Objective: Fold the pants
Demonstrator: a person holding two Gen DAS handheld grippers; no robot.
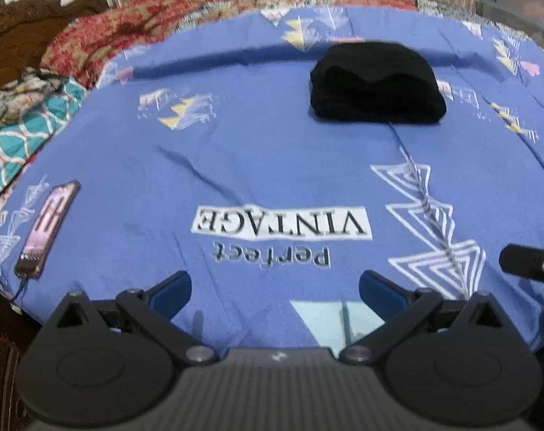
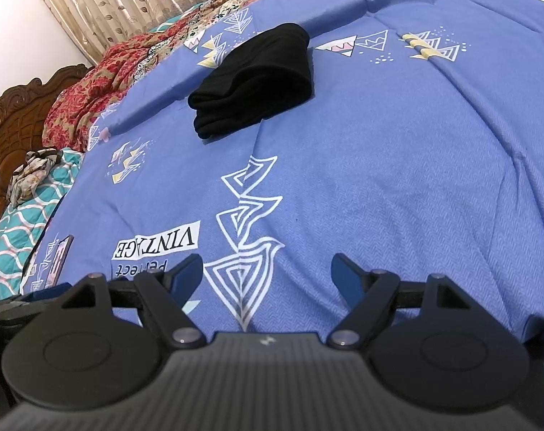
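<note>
Blue bedsheet [image 1: 272, 165] carries folded black pants [image 1: 376, 84], a phone [image 1: 47, 228] far left; left gripper [image 1: 275, 289] and right gripper [image 2: 266, 274] both spread, empty.

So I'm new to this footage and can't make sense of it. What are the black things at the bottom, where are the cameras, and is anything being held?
There is no robot here: a person holds a pair of tongs in each hand, with a wide-angle camera on each looking along its fingers. One picture looks from the left tongs, the other from the right tongs. Both are open and hold nothing. They hover over a bed with a blue printed bedsheet. On it, further away, lie the black pants, already folded into a compact bundle. A phone lies near the sheet's left edge, and patterned blankets are heaped by the headboard.
</note>
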